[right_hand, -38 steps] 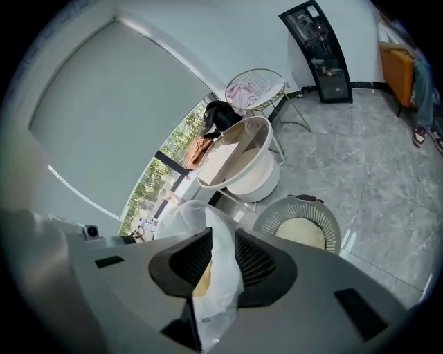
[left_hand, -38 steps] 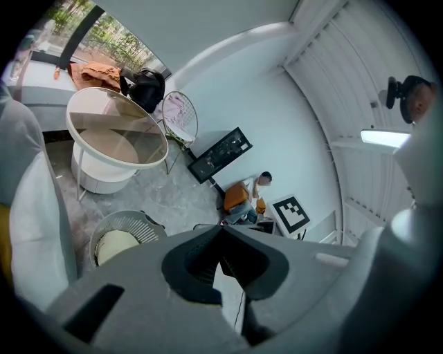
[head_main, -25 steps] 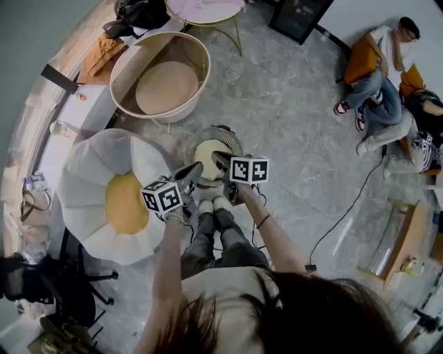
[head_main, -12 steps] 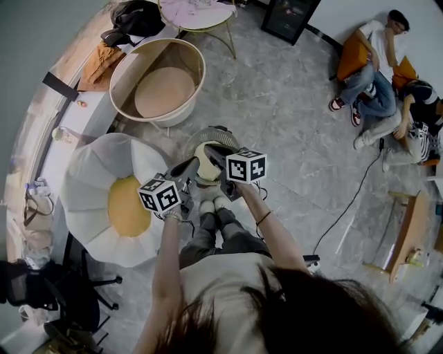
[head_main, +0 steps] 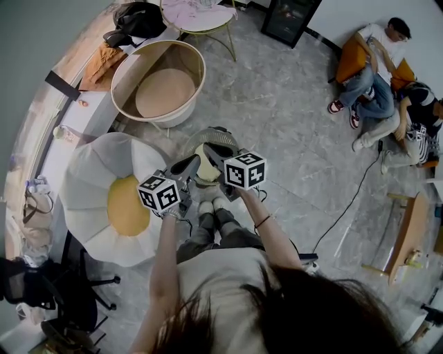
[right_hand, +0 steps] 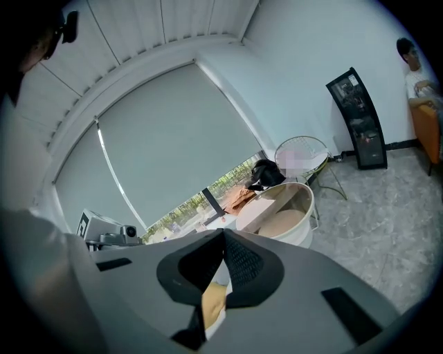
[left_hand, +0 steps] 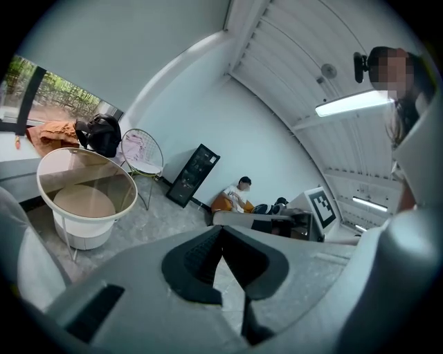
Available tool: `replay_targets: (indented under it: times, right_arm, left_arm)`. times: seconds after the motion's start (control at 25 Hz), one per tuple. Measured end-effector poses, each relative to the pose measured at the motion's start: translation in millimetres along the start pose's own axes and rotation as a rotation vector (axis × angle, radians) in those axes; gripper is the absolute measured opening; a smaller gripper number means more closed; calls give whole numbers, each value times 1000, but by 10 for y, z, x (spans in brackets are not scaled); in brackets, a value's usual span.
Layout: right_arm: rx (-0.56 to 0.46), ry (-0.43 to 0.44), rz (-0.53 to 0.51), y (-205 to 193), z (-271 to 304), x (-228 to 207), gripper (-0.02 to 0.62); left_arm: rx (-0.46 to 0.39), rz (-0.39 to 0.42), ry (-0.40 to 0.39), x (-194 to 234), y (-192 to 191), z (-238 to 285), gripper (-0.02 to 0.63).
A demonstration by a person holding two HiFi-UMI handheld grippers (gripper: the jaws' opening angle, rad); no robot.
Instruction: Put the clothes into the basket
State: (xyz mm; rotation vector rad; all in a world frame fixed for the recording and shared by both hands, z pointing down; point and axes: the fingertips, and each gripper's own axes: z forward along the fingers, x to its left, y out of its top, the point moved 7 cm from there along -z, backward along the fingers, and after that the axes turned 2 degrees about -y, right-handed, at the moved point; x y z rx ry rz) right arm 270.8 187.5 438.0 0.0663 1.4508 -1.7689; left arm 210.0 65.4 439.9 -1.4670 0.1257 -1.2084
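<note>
A small round wire basket stands on the floor by my feet, with a pale yellow cloth lying in it. Both grippers hang above it, side by side. My left gripper is shut with nothing between its jaws, and its own view shows the tips meeting. My right gripper is also shut and holds nothing, its tips pressed together. An orange garment lies on the window ledge, and a pinkish cloth rests on a wire chair.
A large round cream tub stands beyond the small basket, also seen as the tub in the left gripper view. A white petal-shaped chair with a yellow cushion is at my left. A person sits on the floor far right. A cable crosses the floor.
Both grippers have risen from the small basket toward the camera and rolled a little. The pale yellow cloth stays in the basket.
</note>
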Motion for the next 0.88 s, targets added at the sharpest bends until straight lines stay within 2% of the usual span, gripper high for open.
replay_targets:
  times: [0.88]
  right_arm:
    - [-20, 16, 3, -13, -56, 58, 9]
  left_arm:
    - [-22, 15, 13, -21, 30, -89, 11]
